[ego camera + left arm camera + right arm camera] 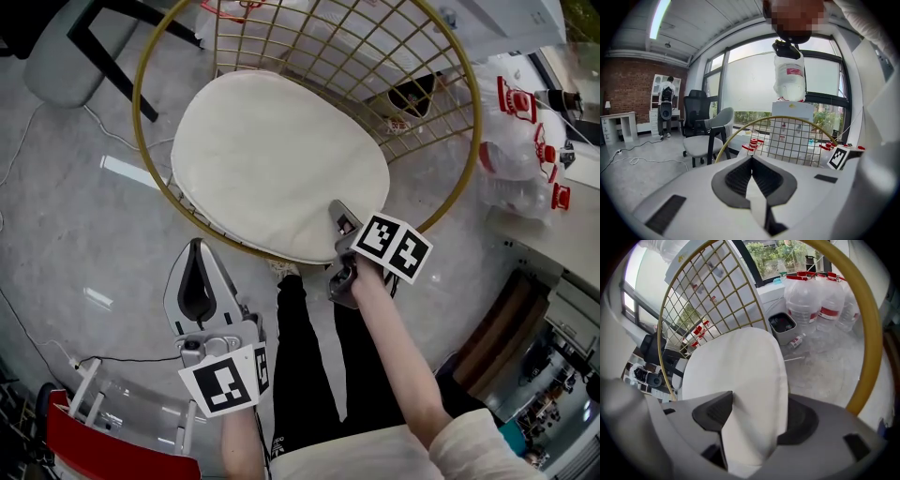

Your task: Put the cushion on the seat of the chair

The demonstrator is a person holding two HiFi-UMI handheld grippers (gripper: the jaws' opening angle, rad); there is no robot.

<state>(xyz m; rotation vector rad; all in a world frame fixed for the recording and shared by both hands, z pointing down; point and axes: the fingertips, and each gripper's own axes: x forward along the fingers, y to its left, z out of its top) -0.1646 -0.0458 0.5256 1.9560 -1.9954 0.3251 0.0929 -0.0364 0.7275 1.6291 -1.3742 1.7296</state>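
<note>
A cream oval cushion point(281, 164) lies flat on the seat of the round gold wire chair point(473, 122). My right gripper point(339, 217) is at the cushion's near right edge and points steeply down. In the right gripper view the cushion point(736, 376) runs between the jaws of that gripper point(757, 408); they stand wide and do not squeeze it. My left gripper point(197, 246) hangs over the floor, near and left of the chair. Its tips meet with nothing between them, as the left gripper view point(751, 160) also shows.
A grey office chair point(66, 56) stands at the far left. Large water bottles point(820, 301) and a small bin point(782, 324) sit on the floor beyond the chair. A red frame point(112, 450) and a cable lie at the near left. Black trouser legs point(305, 366) are below the grippers.
</note>
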